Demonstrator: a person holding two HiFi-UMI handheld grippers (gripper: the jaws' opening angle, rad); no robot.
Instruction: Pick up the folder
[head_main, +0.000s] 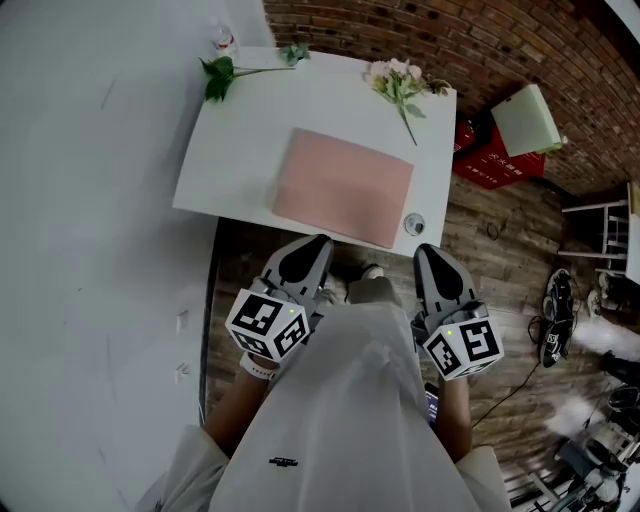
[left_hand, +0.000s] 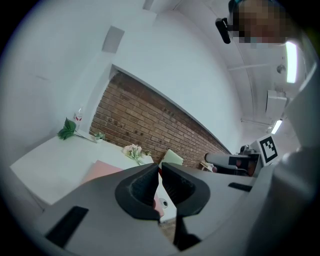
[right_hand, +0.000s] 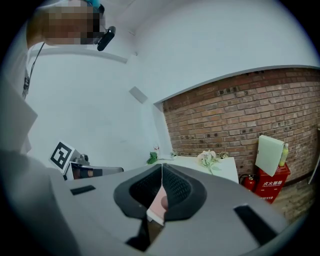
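At twelve o'clock the folder (head_main: 343, 186) lies flat; we hold left gripper (head_main: 310, 246) and right gripper (head_main: 432, 253) shut, empty, short of the table (head_main: 230, 150), seemingly poised to reach.

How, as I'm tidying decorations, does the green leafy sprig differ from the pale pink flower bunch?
The green leafy sprig lies at the far left corner of the white table, the pale pink flower bunch at its far right. The sprig shows dark leaves, the bunch pale blooms. The sprig's stem runs along the far edge; the bunch's points nearward. Both lie beyond the pink folder.
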